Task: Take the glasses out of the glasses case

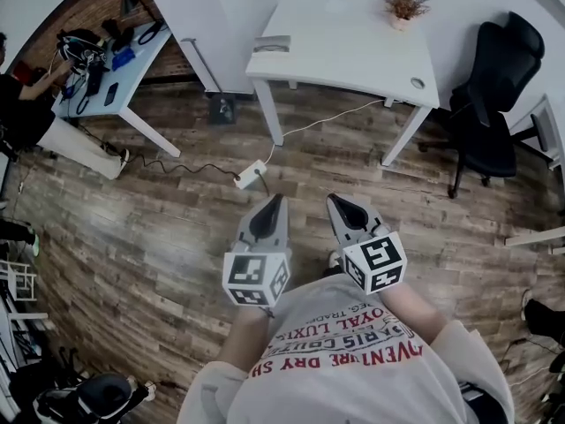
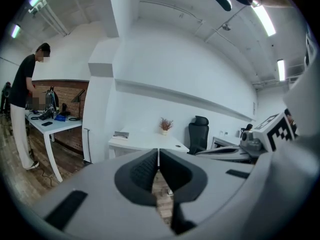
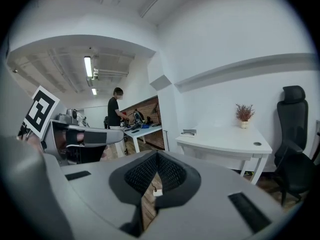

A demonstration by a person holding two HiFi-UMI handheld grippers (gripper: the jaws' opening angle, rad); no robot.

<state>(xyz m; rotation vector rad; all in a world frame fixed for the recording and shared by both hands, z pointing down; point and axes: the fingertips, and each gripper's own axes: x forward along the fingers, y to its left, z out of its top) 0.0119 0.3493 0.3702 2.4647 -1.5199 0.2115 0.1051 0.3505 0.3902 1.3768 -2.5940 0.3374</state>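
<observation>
A small grey case (image 1: pixel 272 44) lies on the left end of a white table (image 1: pixel 353 60), far ahead of me across the wooden floor. The same case (image 2: pixel 121 134) shows small in the left gripper view, and in the right gripper view the case (image 3: pixel 188 132) sits on the table's near end. My left gripper (image 1: pixel 276 201) and right gripper (image 1: pixel 334 201) are held side by side over the floor, well short of the table. Both have their jaws closed together with nothing between them, as seen at the left gripper (image 2: pixel 158 152) and right gripper (image 3: pixel 157 154). No glasses are visible.
A potted plant (image 1: pixel 404 3) stands on the table's far side. A black office chair (image 1: pixel 494 87) is to the table's right. A power strip (image 1: pixel 250 175) with cables lies on the floor ahead. A second table (image 1: pixel 115 69) with gear and a person (image 1: pixel 22 104) are at the left.
</observation>
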